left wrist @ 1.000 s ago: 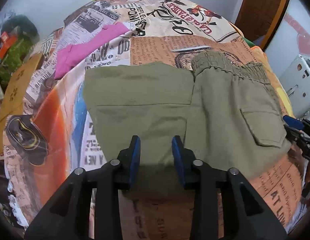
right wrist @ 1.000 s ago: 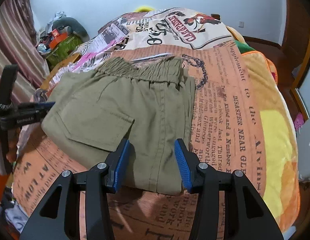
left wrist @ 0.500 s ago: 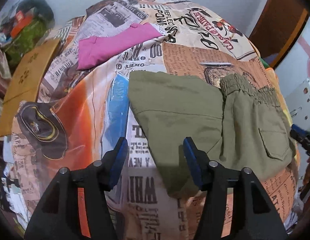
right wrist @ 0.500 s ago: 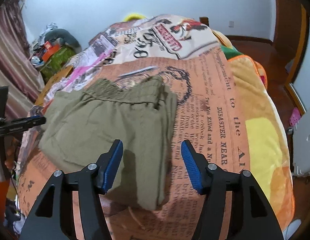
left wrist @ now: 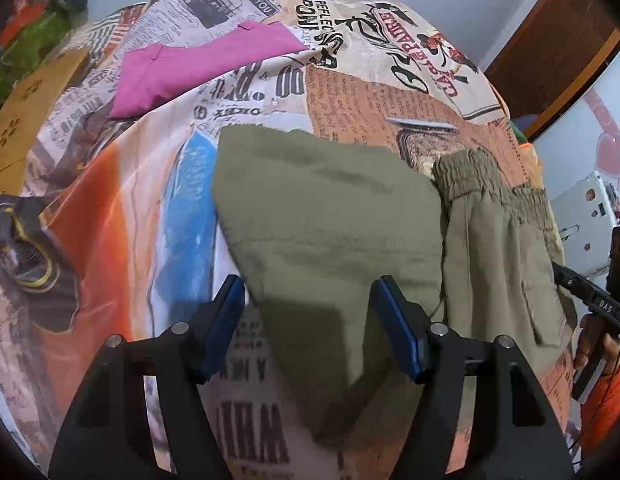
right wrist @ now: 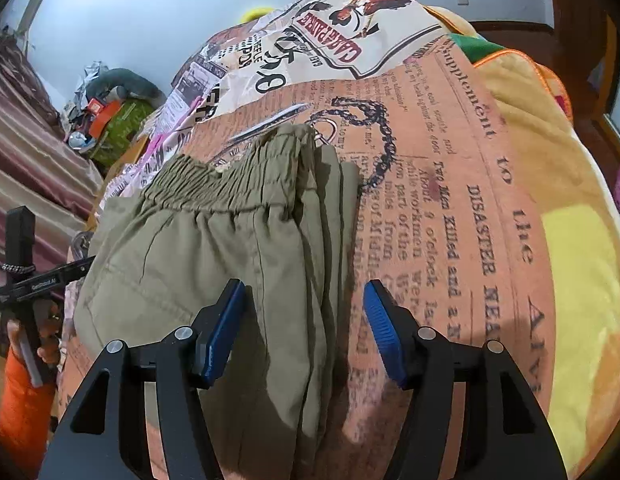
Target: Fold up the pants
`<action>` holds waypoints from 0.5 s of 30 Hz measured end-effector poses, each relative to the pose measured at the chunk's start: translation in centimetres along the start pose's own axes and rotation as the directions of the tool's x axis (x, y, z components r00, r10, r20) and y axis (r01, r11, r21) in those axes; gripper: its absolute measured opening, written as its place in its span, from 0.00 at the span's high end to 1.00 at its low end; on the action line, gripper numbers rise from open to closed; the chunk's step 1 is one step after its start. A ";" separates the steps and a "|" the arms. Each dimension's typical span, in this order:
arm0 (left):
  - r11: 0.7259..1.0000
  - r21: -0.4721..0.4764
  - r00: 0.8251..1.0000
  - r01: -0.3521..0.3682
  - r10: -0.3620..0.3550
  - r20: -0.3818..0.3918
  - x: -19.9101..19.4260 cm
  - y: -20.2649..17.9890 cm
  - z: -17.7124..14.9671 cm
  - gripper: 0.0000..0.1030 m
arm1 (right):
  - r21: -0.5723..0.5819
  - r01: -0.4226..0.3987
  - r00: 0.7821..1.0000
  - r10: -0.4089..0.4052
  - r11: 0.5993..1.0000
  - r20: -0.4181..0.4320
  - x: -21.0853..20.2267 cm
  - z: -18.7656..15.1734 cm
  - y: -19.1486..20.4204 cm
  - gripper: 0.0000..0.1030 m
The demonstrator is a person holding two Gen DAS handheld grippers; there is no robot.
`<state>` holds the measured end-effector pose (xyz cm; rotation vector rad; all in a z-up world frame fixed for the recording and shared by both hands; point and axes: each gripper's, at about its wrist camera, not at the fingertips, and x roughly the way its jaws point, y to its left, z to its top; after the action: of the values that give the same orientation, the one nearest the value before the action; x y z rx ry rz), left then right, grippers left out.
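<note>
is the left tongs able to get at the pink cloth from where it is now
Probably yes, with a long reach: the left tongs stand open over the olive pants, and the pink cloth lies beyond with only bare bedspread between.

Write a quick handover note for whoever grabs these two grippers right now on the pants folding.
Left gripper: jaws have just been opening, nothing pinched, over the folded leg end.
Right gripper: jaws have just been opening, nothing pinched, above the pants' side edge.
Olive pants lie on the printed bedspread, legs folded over beside the waistband.
Done: a fold is in.
Left: probably one more fold and tidying.
</note>
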<state>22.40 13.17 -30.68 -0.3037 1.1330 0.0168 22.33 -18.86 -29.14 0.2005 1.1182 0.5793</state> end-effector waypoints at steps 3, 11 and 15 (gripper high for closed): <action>1.000 -0.012 1.000 0.023 -0.023 0.001 0.2 0.3 0.5 0.35 | 0.001 -0.011 1.000 0.011 1.000 -0.002 0.3 0.6 0.0 0.42; 0.999 0.015 1.000 0.030 -0.030 0.004 0.8 -0.6 1.7 0.57 | -0.003 -0.042 0.999 0.042 0.999 -0.006 1.0 1.8 0.0 0.52; 0.999 0.047 1.000 0.020 -0.021 0.006 0.9 -1.7 2.0 0.76 | -0.006 -0.046 0.999 0.046 0.999 0.007 0.8 1.8 0.1 0.67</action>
<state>24.89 11.95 -30.33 -0.2735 1.1222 -0.0269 24.16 -18.12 -28.97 0.2242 1.1072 0.6223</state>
